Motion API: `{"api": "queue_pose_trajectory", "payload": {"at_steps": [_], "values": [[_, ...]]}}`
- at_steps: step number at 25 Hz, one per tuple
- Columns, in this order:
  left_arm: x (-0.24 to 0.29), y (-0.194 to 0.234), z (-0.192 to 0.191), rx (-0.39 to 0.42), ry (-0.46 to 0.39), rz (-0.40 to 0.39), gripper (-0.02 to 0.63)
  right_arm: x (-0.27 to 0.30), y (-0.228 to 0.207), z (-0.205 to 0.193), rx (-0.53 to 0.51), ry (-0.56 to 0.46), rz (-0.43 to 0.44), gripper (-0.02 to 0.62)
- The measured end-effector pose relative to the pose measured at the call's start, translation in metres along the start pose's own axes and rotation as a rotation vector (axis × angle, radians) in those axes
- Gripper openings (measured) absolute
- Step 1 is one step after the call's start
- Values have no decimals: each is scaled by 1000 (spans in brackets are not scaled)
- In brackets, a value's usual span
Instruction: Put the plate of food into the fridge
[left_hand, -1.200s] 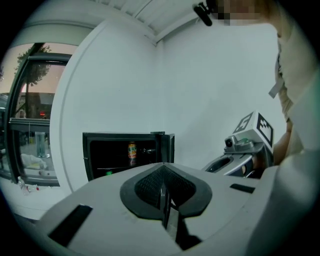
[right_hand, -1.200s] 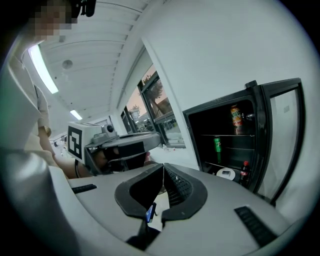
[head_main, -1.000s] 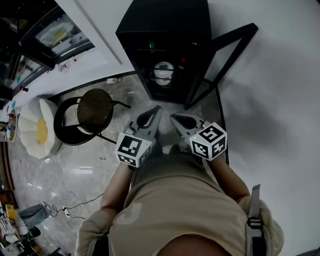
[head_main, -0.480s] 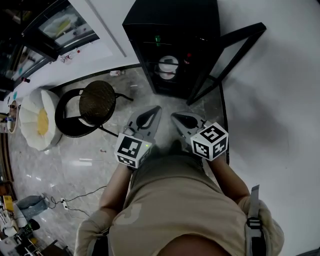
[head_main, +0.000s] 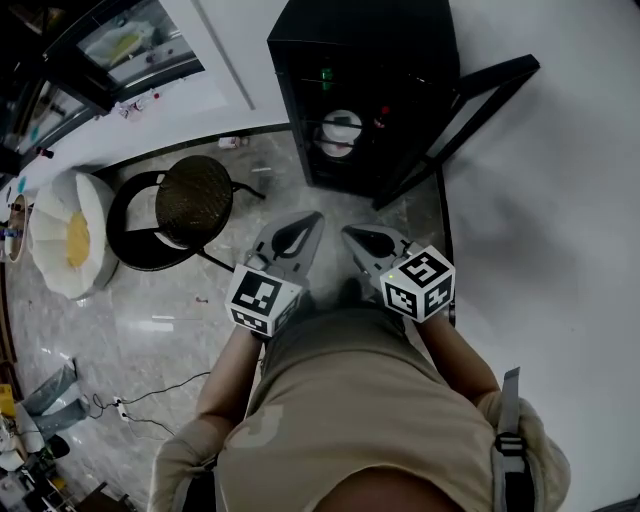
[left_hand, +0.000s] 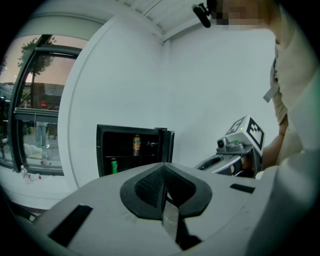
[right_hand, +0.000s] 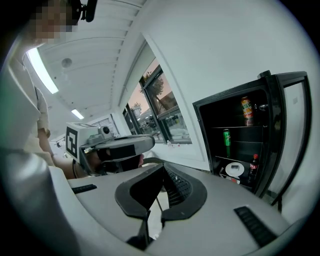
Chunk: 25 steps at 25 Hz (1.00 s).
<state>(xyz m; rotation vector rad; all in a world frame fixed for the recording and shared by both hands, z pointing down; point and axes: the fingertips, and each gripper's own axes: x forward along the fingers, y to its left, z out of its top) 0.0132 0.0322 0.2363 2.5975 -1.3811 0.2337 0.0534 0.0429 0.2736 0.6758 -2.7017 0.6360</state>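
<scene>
The round white plate of food (head_main: 342, 128) already sits on a lower shelf inside the small black fridge (head_main: 360, 35), which stands on the marble floor against the white wall. A dark cola bottle (head_main: 381, 117) stands just beside the plate and a green can (head_main: 326, 75) on the shelf above. The placing step looks done. The fridge's glass door with its black frame (head_main: 495, 76) hangs wide open to the right, so closing it is probably what remains. The left gripper (head_main: 308, 222) and the right gripper (head_main: 352, 236) are held side by side in front of the person's body, well apart from the fridge. Both have their jaws together, with nothing between them. The next move calls for 1 gripper, most easily the right, to reach the door's outer edge and swing it closed.
</scene>
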Motion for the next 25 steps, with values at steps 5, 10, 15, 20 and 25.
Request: {"api": "queue_pose_trajectory", "payload": {"at_steps": [5,10,15,20,25], "values": [[-25,13,-6,-11,-18,-10,12,14,18,7,-33,0,-20,23],[-53,25,-13,-37,-37,-12,12,31,50,4,-60,20,0,23],[-78,29,-20,-50,-59,-36,12,40,77,-11,-67,47,-12,23],[-91,30,-27,-76,-64,-83,11,37,90,-23,-55,54,-69,23],[-87,30,-34,-81,-62,-121,12,26,87,-37,-22,51,-131,23]]}}
